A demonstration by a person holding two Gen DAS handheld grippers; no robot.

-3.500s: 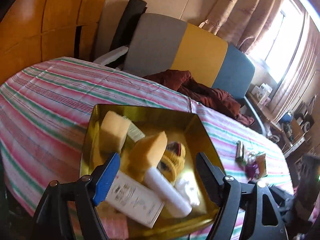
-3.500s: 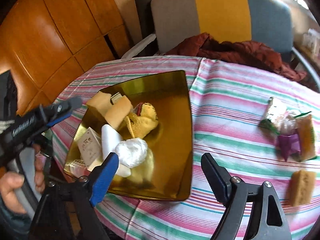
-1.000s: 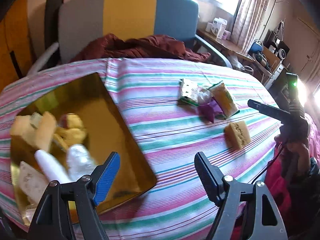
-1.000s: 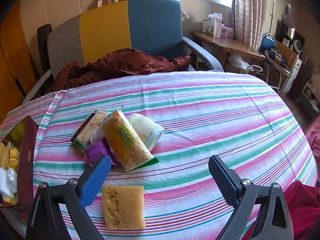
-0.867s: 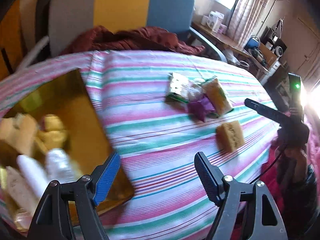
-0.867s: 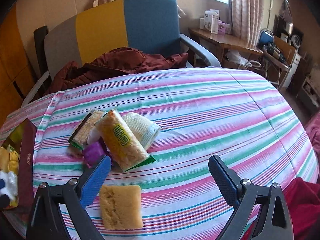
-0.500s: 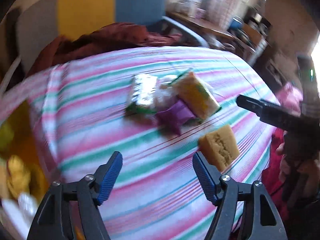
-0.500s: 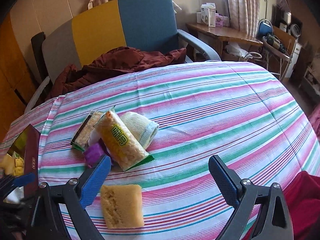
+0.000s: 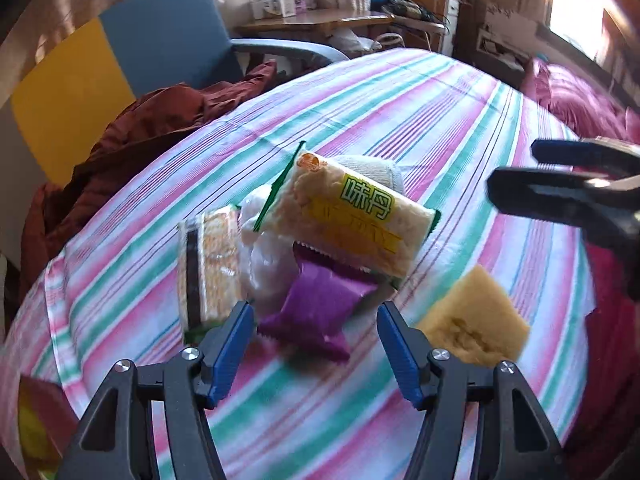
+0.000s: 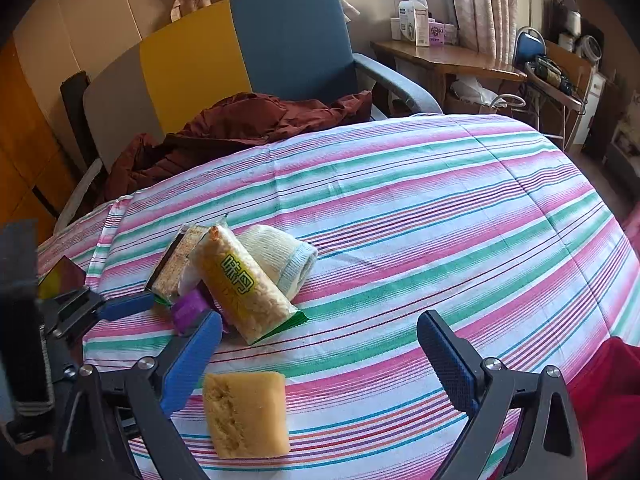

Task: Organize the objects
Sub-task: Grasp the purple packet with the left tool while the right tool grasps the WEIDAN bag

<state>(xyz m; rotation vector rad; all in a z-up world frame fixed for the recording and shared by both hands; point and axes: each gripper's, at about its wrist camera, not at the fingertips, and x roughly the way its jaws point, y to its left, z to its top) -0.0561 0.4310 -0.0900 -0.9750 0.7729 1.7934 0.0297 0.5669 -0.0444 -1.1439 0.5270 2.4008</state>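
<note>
A pile of small items lies on the striped tablecloth (image 10: pixel 440 200): a purple packet (image 9: pixel 316 308), a yellow snack packet (image 9: pixel 348 220), a cracker packet (image 9: pixel 208 268), a white plastic lump (image 9: pixel 264 264) and a rolled towel (image 10: pixel 280 256). My left gripper (image 9: pixel 316 320) points down at the pile. Its jaws are closing with the purple packet between the tips, and the pads stand clear of it. A yellow sponge (image 10: pixel 246 414) lies alone, near my right gripper (image 10: pixel 320 344), which is open and holds nothing. The left gripper's blue finger (image 10: pixel 126 306) shows beside the purple packet (image 10: pixel 190 308).
A corner of the gold tray (image 10: pixel 60 276) shows at the table's left edge. Behind the table stands a grey, yellow and blue chair (image 10: pixel 240 52) with a maroon garment (image 10: pixel 240 124) on it. A wooden side table (image 10: pixel 440 56) holds boxes. Red cloth (image 10: pixel 608 392) lies at the near right.
My left gripper swung away from the gold tray to the pile, rolled and came lower, and its jaws narrowed around the purple packet. The right gripper stayed almost still.
</note>
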